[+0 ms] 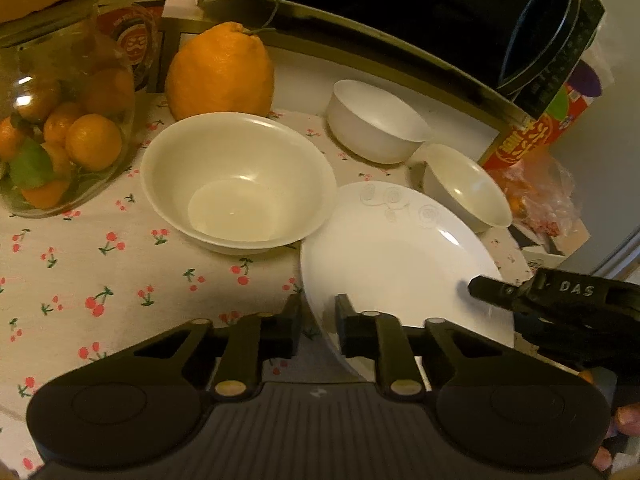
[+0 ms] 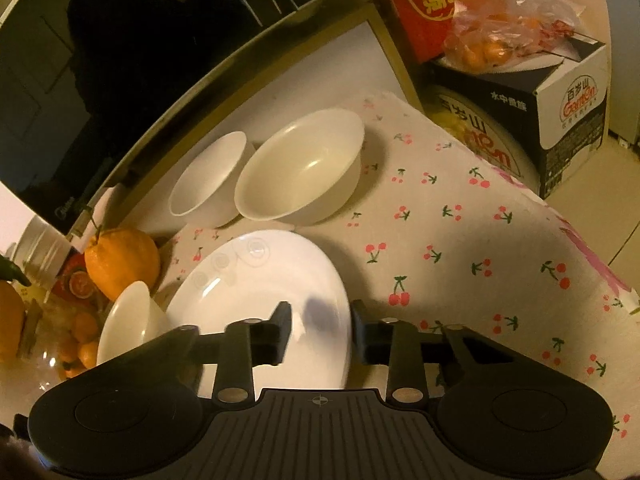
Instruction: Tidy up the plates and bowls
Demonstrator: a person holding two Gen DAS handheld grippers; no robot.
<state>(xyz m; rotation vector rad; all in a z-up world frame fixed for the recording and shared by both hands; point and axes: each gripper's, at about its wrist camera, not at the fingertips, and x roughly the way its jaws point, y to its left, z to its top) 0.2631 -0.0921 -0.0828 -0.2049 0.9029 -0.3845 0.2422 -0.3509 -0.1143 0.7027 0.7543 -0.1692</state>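
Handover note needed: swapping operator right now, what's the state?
Left hand-held gripper: closed on the near left rim of the white plate.
Right hand-held gripper: closed on the same plate's opposite rim.
The plate sits on the cherry-print cloth, its rim lifted at the left grip.
Large bowl sits left of the plate; two smaller bowls sit behind it, all separate.
Done: plate gripped from both sides.
Left: move the plate, gather the bowls; nothing stacked yet.
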